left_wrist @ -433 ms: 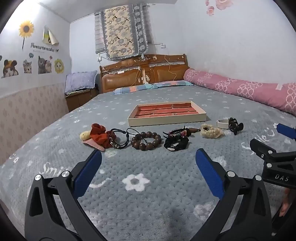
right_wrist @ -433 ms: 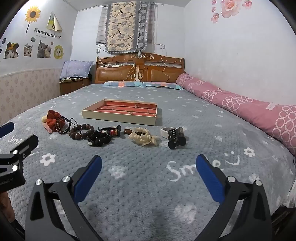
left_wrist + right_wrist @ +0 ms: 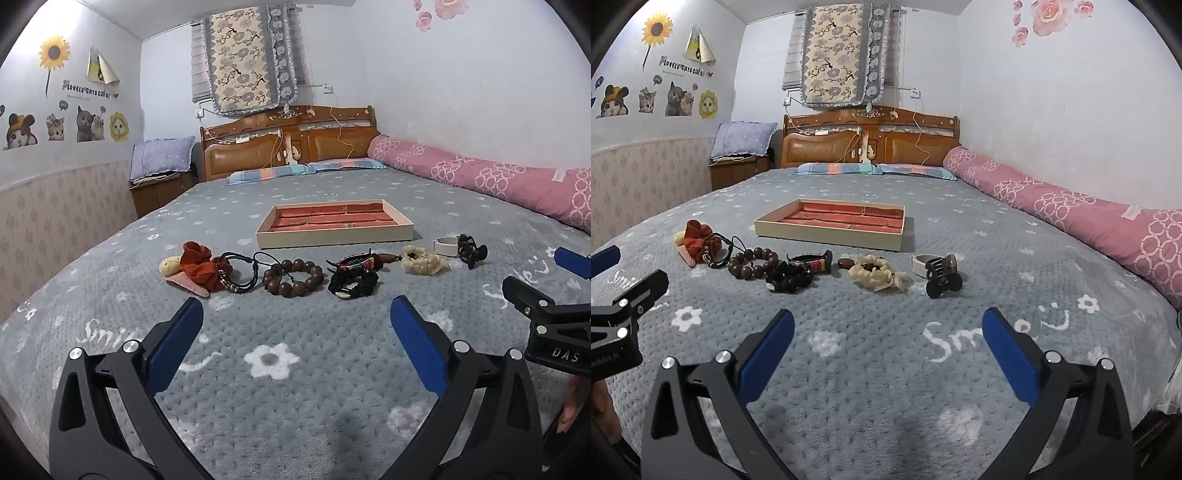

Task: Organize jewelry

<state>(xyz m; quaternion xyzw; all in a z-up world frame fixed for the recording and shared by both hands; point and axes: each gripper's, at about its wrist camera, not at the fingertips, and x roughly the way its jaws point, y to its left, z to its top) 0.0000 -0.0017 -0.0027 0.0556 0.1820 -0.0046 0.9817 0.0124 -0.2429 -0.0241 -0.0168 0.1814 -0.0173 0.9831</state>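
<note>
One jewelry tray (image 3: 334,236) with red lined compartments sat on the grey bed blanket (image 3: 295,387), and in front of it lay a single row of pieces. From left to right in the left wrist view: one rust-red scrunchie (image 3: 197,264) over a pale round piece and a pink clip, one black cord bracelet (image 3: 238,273), one brown wooden bead bracelet (image 3: 293,277), one black scrunchie (image 3: 352,282), one patterned band (image 3: 356,261), one cream scrunchie (image 3: 423,259), one white ring-shaped band (image 3: 446,245) and one black claw clip (image 3: 471,250).

The left gripper (image 3: 295,334) and right gripper (image 3: 887,334) each hovered over the blanket short of the row, jaws wide apart and holding nothing. The small pieces under the red scrunchie were partly covered and hard to identify.

White lettering on the blanket began "Smi" and was cut off by the left gripper's finger; the right wrist view showed "Sm" likewise cut off. The right gripper's body read "DAS". A wall sticker (image 3: 86,90) read "LOVELY CATS", its remainder unclear.
</note>
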